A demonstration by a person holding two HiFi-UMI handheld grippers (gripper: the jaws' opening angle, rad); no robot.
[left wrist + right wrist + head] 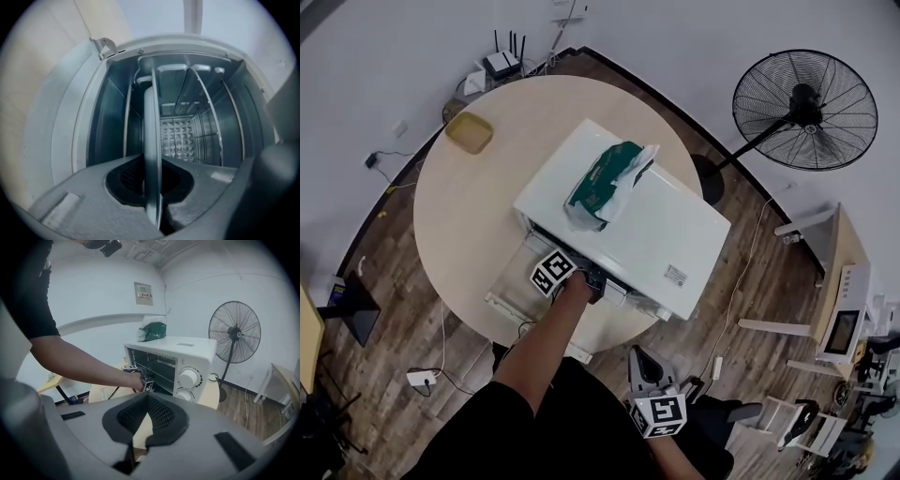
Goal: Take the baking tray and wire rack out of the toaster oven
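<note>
- The right claw [147, 399] is held low, close to the person's body. Its jaws are pressed together with nothing between them.
- The left claw [152, 187] is reached into the mouth of the toaster oven [675, 225]. Its jaws are clamped on the front rim of the baking tray [152, 126].
- The baking tray is seen inside the oven cavity, and the oven door [508, 279] is dropped open over the round tabletop [459, 206].
- The wire rack [208, 136] is made out beside the tray, deeper in the cavity.
- A green packet [605, 178] is laid on the oven's top.
- A yellow dish [469, 131] is set near the tabletop's far edge.
- A fan [804, 110] is stood on the floor, well apart.
</note>
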